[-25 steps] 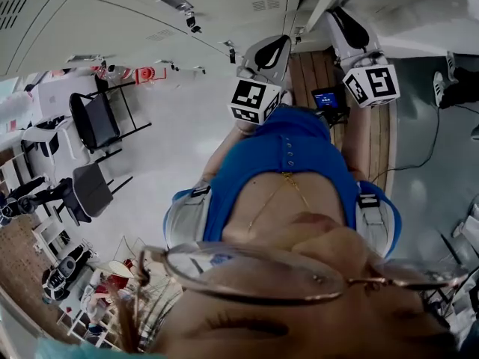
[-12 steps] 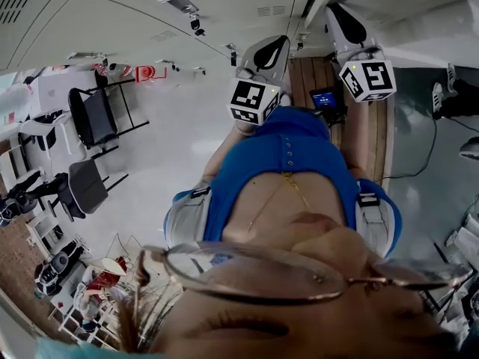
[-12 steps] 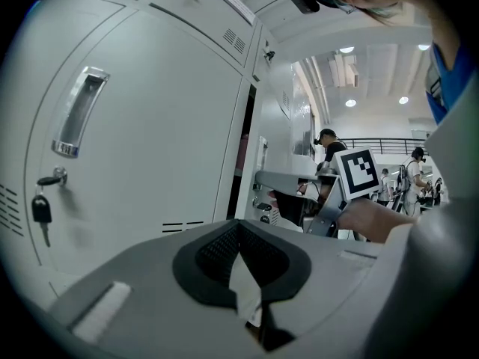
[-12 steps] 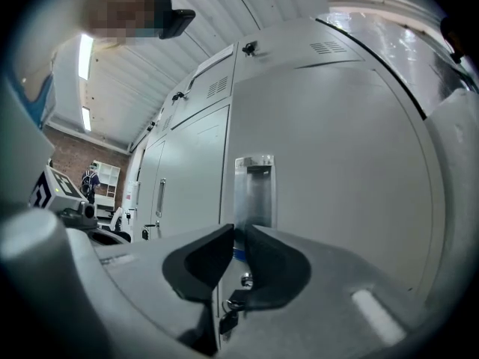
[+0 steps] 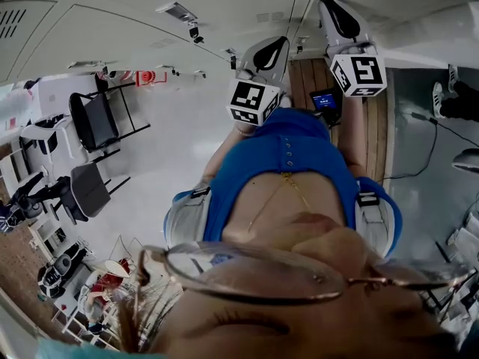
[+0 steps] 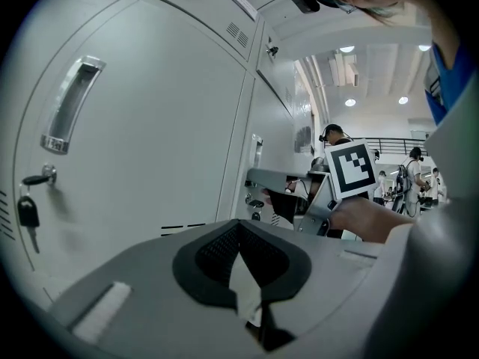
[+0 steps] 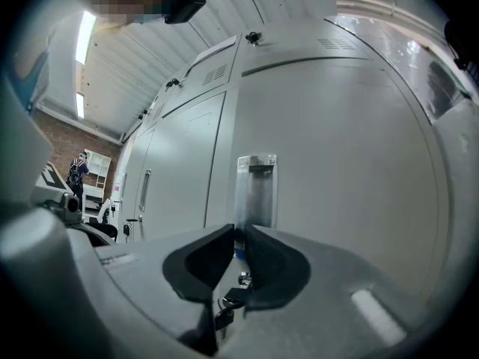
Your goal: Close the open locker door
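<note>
The pale grey locker door (image 7: pixel 344 163) fills the right gripper view, with its recessed metal handle (image 7: pixel 257 182) straight ahead. My right gripper (image 7: pixel 239 238) has its jaws pinched on the handle's lower lip, with only a thin gap between the pads. A key (image 7: pixel 227 303) hangs below them. In the head view the right gripper (image 5: pixel 335 10) reaches up to the lockers, and the left gripper (image 5: pixel 268 54) hangs beside it, short of them. In the left gripper view the left gripper (image 6: pixel 238 230) is shut with nothing in it, and faces a closed locker (image 6: pixel 150 140) with a handle (image 6: pixel 69 105).
A row of closed lockers (image 7: pixel 176 170) runs to the left of the gripped door. A key (image 6: pixel 28 214) hangs from the lock of the near locker. Black chairs (image 5: pixel 93 122) and shelves stand on the floor at the left. A cable (image 5: pixel 419 155) lies at the right.
My right gripper has shifted a little up and left toward the lockers. The left gripper has stayed where it was.
</note>
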Demonstrator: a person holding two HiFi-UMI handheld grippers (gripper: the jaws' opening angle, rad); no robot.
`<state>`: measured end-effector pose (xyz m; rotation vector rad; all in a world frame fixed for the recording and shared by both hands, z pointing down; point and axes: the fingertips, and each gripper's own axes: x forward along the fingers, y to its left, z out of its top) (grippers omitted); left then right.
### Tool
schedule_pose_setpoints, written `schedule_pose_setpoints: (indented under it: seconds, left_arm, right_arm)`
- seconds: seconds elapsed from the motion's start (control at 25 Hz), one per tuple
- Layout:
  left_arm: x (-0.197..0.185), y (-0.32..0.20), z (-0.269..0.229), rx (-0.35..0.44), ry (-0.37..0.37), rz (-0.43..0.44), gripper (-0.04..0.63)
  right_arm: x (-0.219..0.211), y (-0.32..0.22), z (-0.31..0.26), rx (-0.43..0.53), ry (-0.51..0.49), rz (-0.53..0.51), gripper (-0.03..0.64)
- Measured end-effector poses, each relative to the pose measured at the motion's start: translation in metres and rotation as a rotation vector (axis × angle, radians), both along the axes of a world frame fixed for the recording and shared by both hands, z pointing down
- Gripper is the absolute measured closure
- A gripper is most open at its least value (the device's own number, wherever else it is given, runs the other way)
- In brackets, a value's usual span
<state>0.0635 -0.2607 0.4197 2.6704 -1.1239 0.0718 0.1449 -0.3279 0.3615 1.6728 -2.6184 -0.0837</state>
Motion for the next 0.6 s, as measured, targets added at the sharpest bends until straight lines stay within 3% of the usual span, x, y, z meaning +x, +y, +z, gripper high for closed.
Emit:
schedule_pose_setpoints:
  seconds: [0.6]
  left_arm:
    - [0.0056,-0.0099,0.0009,-0.002,-0.009,0.04,0.598]
  right_arm:
    - [-0.0013,-0.0083,0.0016,0.025,0.08,0.112,0.568]
